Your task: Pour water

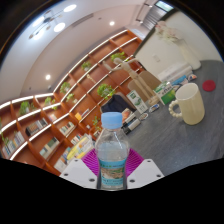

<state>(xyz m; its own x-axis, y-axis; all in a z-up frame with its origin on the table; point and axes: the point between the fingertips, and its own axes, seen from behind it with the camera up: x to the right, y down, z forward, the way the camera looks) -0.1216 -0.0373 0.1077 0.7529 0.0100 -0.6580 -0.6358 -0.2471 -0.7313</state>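
Note:
A clear plastic water bottle point(112, 158) with a blue cap and a green-blue label stands upright between my fingers, with both magenta pads point(91, 160) pressed against its sides. My gripper point(112, 172) is shut on it and the whole view is tilted. Beyond the bottle, off to the right, a cream mug point(187, 103) with its handle toward me sits on the grey table point(160, 135). The bottle's lower part is hidden below the fingers.
Wooden bookshelves point(60, 105) with books and small plants fill the wall beyond the table. A dark box-like object point(122, 103) and small items lie on the table past the bottle. A red round thing point(209, 86) lies beyond the mug.

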